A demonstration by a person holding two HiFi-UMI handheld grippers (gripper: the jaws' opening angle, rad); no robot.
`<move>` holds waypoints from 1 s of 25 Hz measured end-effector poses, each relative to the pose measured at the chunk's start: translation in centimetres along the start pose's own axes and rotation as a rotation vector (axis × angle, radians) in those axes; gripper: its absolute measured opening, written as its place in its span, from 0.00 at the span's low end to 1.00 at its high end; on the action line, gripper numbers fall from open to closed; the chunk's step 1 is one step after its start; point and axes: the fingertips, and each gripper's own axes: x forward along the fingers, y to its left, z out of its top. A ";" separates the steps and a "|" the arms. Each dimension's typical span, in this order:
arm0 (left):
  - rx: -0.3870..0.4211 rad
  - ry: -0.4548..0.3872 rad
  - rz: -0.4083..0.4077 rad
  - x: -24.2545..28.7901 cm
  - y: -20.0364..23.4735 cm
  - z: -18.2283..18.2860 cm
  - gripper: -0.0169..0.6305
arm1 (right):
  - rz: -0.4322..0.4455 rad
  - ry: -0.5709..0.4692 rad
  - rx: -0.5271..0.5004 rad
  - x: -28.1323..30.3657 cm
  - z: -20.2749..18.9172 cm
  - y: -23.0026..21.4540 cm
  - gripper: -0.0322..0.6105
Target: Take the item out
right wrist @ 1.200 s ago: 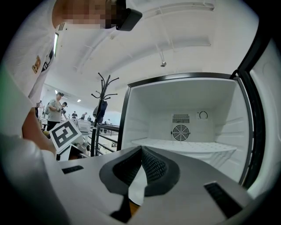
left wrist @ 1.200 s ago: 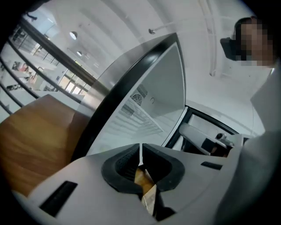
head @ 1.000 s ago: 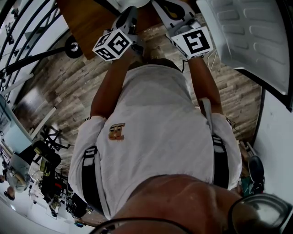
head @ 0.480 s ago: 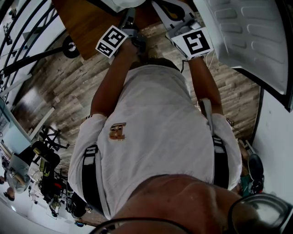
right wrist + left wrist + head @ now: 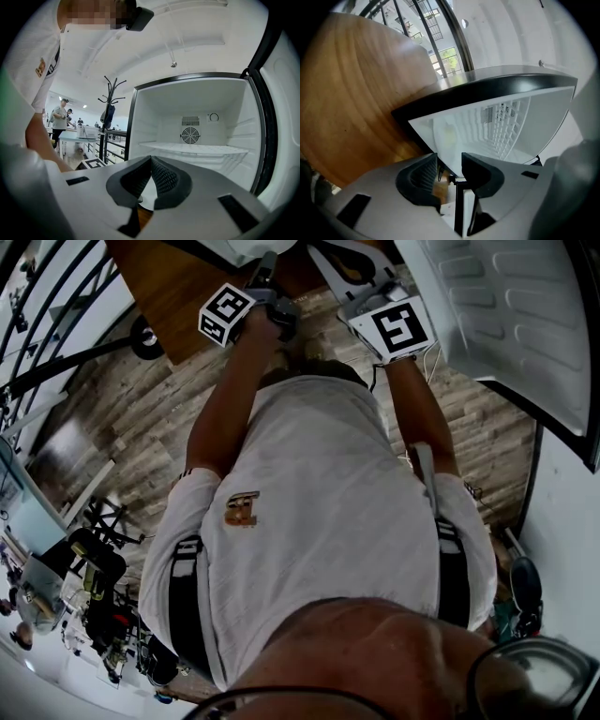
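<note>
**Is the item out already?**

The left gripper (image 5: 450, 160) has just been opening its fingers, and nothing sits between them. The right gripper (image 5: 150, 159) has its fingers pressed together, empty. Just below them a white round thing (image 5: 146, 193) lies on the brown wooden worktop (image 5: 356, 93). It may be the item. It looks hard and smooth, maybe slippery, so pinch its edge. Behind, the small white fridge (image 5: 154, 117) stands open and bare.
</note>
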 end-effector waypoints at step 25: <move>-0.301 -0.013 0.151 3.2 3.0 0.3 0.27 | -0.035 0.007 0.029 -1.0 -1.0 -1.0 0.10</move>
